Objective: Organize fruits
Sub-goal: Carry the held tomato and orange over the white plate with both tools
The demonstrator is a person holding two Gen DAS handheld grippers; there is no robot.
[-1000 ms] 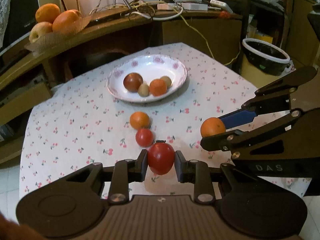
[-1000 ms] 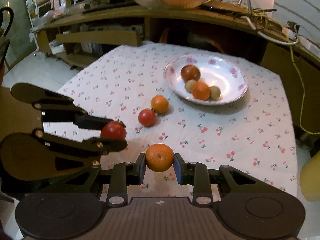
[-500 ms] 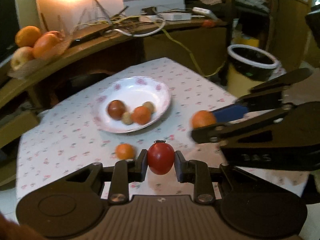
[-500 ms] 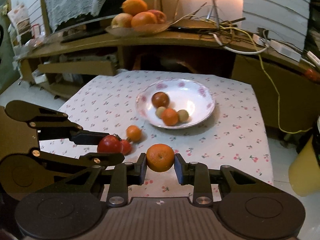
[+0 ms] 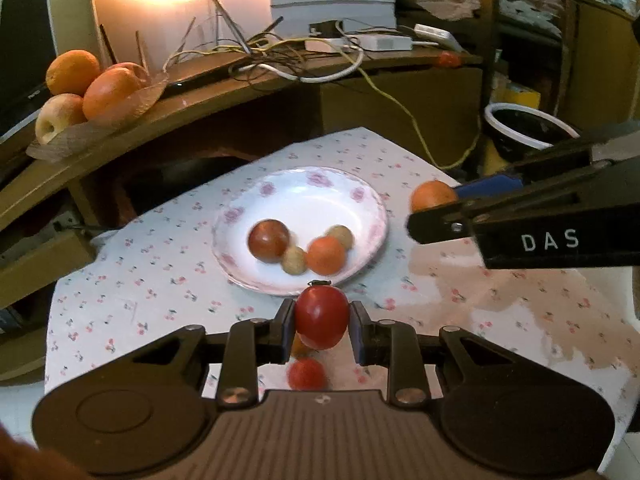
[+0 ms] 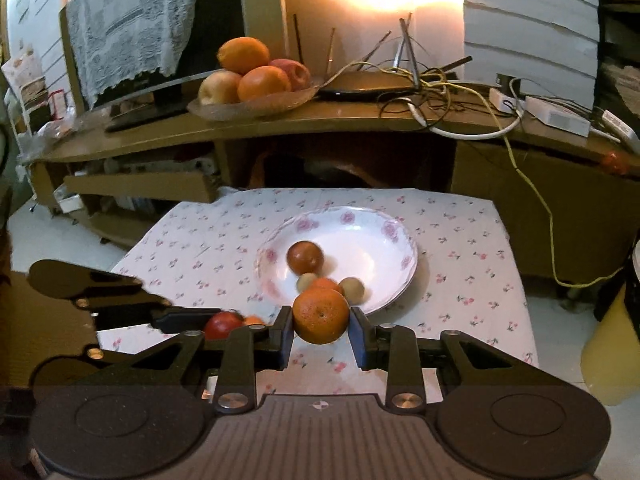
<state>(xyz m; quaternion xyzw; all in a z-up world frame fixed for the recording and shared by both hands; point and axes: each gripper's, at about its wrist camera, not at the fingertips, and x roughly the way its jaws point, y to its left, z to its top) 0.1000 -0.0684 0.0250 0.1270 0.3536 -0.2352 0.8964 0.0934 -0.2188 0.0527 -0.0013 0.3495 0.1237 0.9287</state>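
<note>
Above table (image 5: 520,320) | left gripper (image 5: 322,322) grips tomato (image 5: 321,316) | right gripper (image 6: 320,322) grips orange (image 6: 321,315)

Floral-cloth table (image 5: 168,280) w/ plate (image 5: 360,200); small tomato (image 5: 307,374)

"DAS" on the right tool (image 5: 434,204).

My right gripper (image 6: 321,322): clamped on an orange (image 6: 320,315)
My left gripper (image 6: 200,322): grips a red tomato (image 6: 221,325)
Plate (image 6: 390,236): four fruits inside
</note>
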